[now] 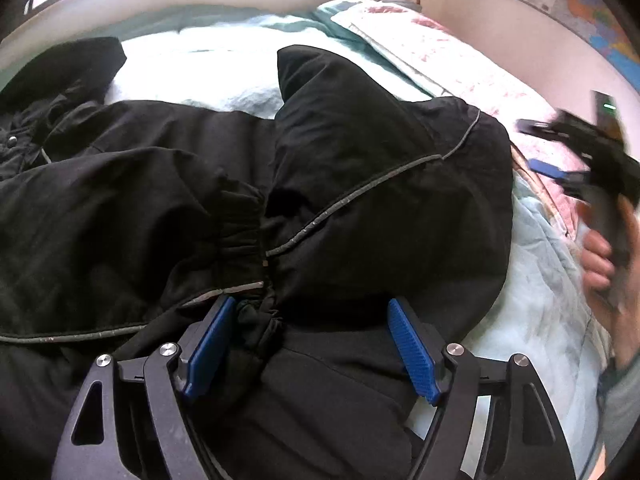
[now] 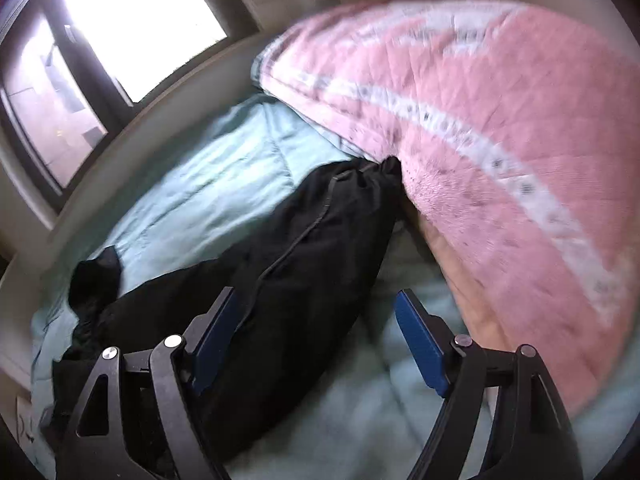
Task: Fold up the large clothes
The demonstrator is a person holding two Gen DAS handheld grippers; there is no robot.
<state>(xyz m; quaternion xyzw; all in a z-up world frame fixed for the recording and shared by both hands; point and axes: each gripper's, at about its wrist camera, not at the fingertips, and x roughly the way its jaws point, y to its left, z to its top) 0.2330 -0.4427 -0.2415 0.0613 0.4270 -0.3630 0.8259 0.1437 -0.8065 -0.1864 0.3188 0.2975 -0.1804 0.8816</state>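
Pink quilt (image 2: 480,128) beside black jacket (image 2: 288,240)

- Black jacket (image 1: 360,152): matt woven cloth, grey piping.
- Bed cover (image 2: 208,184): soft, pale green quilted cloth.
- Pink blanket (image 2: 500,120): fuzzy cloth.
- Fingers (image 1: 412,348): ribbed blue plastic pads.

Jacket (image 1: 168,200) is black with thin grey piping on my left cam. Sheet (image 2: 192,184) under it pale mint green. Quilt (image 2: 500,128) pink with a white band of small dark marks. Both grippers, left gripper (image 1: 310,308) and right gripper (image 2: 316,300), black frames, blue ribbed pads (image 1: 412,352). Wall map (image 1: 576,4) multicoloured.
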